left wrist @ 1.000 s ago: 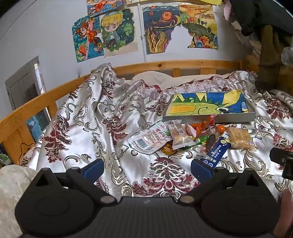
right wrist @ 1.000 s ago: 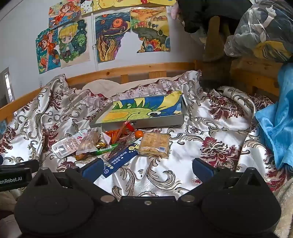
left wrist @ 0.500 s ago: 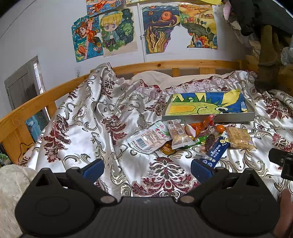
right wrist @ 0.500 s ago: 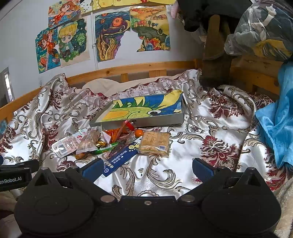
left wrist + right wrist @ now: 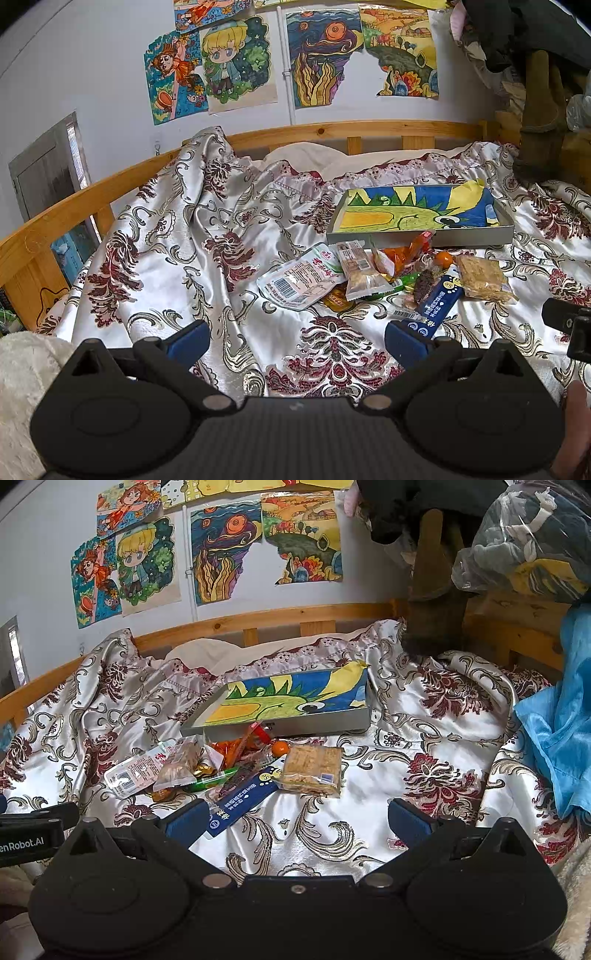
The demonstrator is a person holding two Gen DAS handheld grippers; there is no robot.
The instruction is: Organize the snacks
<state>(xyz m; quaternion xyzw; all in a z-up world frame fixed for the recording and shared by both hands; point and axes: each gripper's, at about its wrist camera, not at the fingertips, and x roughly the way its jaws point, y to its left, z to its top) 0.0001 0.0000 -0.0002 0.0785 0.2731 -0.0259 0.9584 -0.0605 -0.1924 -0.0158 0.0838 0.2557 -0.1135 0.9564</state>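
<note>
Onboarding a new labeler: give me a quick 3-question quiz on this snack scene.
1. True or false: the gray tray already holds snacks.
2. The blue stick pack lies nearest which finger of the right gripper? A) left B) right
3. Fill in: both grippers, including the left gripper, are ___.

Key: 1 false, only a drawing shows inside; 2 A; 3 open, holding nothing.
</note>
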